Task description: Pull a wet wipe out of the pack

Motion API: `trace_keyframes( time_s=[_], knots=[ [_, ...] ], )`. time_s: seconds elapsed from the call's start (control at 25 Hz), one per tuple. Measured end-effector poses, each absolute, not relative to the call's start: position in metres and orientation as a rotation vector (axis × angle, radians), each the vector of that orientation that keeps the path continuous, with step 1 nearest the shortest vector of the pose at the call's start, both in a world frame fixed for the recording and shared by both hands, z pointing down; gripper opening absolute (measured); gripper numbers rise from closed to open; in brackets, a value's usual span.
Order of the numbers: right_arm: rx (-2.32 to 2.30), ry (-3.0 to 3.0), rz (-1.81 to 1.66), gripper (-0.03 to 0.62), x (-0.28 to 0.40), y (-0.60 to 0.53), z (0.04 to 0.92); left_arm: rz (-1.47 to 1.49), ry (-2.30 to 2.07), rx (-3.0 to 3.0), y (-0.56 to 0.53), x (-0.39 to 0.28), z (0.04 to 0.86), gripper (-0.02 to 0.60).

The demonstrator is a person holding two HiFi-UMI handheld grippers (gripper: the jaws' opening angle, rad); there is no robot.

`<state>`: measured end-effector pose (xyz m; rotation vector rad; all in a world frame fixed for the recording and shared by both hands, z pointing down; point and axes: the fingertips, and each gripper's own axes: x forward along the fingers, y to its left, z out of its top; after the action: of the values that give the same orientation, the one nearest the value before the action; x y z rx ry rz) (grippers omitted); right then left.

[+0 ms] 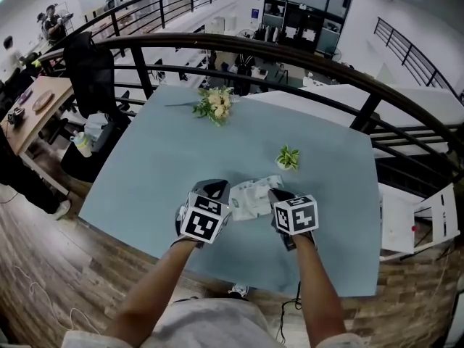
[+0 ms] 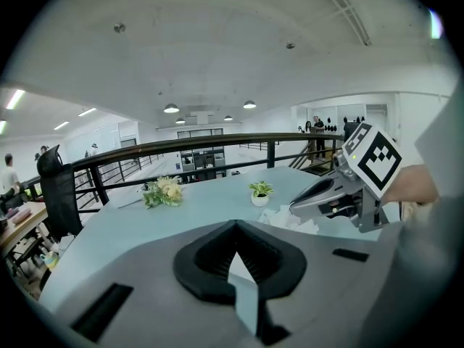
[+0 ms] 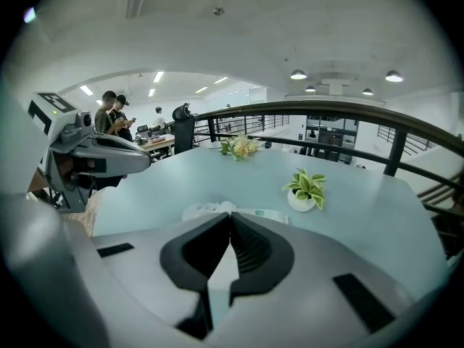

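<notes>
Left tool (image 2: 233,225), right tool (image 3: 230,216) closed

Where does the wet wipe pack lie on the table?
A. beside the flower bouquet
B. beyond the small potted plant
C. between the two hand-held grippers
C: the head view shows the wet wipe pack between the left hand-held gripper and the right hand-held gripper, on the near part of the table.
</notes>
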<state>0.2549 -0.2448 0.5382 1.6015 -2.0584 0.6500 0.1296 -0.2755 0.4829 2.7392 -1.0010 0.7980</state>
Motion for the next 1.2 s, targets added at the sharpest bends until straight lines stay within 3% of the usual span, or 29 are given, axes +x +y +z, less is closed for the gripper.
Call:
trace_keyframes(
  time_s=[1.2],
  knots=[
    [1.829, -2.010, 0.671, 0.008, 0.258, -0.218, 0.516, 0.774, -0.887, 2.789, -0.261, 0.135, 0.479, -0.008]
  ],
)
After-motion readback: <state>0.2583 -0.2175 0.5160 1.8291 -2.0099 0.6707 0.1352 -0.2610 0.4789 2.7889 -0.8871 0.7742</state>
